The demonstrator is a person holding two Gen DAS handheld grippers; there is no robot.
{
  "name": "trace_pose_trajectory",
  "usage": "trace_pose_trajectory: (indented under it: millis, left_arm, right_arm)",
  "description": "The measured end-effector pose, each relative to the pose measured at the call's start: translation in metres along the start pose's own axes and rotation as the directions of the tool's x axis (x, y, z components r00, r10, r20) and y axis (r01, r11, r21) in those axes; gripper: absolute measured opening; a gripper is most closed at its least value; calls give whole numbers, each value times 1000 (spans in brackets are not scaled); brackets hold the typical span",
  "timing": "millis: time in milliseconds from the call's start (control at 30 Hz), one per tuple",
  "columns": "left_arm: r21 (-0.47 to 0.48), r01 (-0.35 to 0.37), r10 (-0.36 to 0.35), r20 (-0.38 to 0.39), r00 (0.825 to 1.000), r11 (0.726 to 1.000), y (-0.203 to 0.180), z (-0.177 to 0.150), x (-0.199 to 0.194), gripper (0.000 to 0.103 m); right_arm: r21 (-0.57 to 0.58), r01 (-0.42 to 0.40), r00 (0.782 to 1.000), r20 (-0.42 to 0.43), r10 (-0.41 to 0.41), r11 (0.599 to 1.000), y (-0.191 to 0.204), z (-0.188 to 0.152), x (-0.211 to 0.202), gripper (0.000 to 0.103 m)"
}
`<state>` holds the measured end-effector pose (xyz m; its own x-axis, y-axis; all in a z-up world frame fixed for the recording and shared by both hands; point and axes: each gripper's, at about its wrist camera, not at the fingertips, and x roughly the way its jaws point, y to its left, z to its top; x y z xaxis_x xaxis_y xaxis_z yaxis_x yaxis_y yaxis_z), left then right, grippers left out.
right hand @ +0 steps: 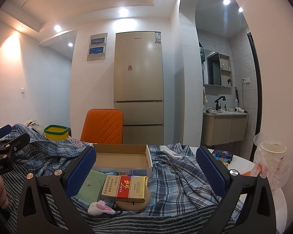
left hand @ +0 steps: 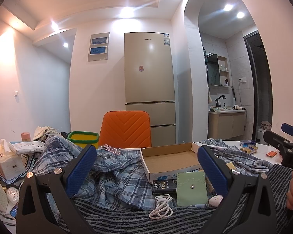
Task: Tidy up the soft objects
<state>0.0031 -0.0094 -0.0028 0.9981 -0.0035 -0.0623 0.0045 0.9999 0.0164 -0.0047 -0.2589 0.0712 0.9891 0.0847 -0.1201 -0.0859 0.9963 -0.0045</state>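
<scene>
The plaid cloth is seen spread in rumpled folds across the table, with a striped towel lying flat at 6 o'clock of it, nearest both cameras. Nothing soft appears folded, stacked or put away, so the task is judged to be at its very start. An open cardboard box rests on the cloth at 12 o'clock of a green pouch, and it is seen empty. Around the pouch a white cable, a dark packet, a small plush toy and a cigarette pack are scattered on the fabric, the pack lying over a tan round case. The left gripper is held with its fingers wide apart and nothing between them; the right gripper is likewise spread and empty. Both hover above the towel's near edge. What is left is judged to be nearly everything: the loose items cleared off, the plush toy placed, the cloth and towel gathered and folded.
</scene>
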Motion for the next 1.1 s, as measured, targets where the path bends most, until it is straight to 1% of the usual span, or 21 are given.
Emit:
trace_pose_trajectory:
  millis: [167,300,433,533,600,700,800,867,933,967,1100]
  left_arm:
    - [-9,-11,11,16,1000,1000,2,1,-3,103]
    - [3,1,-1,24,1000,1000,1,2,-7,103]
    - [17,9,-9,-2,1000,1000,-2,4,-4,103]
    - [-2,-4,4,-20,1000,1000,0,11,-5,103]
    - [-15,6,-7,-46,999,1000,0,19,-3,103]
    - [-2,27,-27,-102,994,1000,-3,32,3,103]
    - [15,25,-23,-133,991,1000,-10,47,13,103]
    - [25,2,1,-152,988,1000,-16,58,21,103]
    - [-9,-3,1,-164,987,1000,-16,66,29,103]
    - [-21,7,-11,-167,986,1000,-16,69,35,103]
    - [-40,23,-30,-178,984,999,-14,65,55,103]
  right_arm:
    - [-1,-2,1000,-7,2,1000,0,0,1,103]
    - [-2,-2,1000,-2,2,1000,1,-1,0,103]
    - [-5,32,999,-11,-32,999,3,0,2,103]
    - [-6,31,999,-21,-31,999,3,3,4,103]
    - [-11,39,999,-26,-39,999,4,9,4,103]
    - [-29,39,998,-51,-40,999,6,23,5,103]
    - [-17,57,996,-64,-58,998,3,46,7,103]
    - [-5,30,996,-80,-30,1000,1,61,12,103]
    - [-1,18,993,-119,-18,1000,1,75,22,103]
    - [-7,14,990,-140,-15,1000,2,82,30,103]
    - [-7,-9,986,-168,8,1000,7,84,52,103]
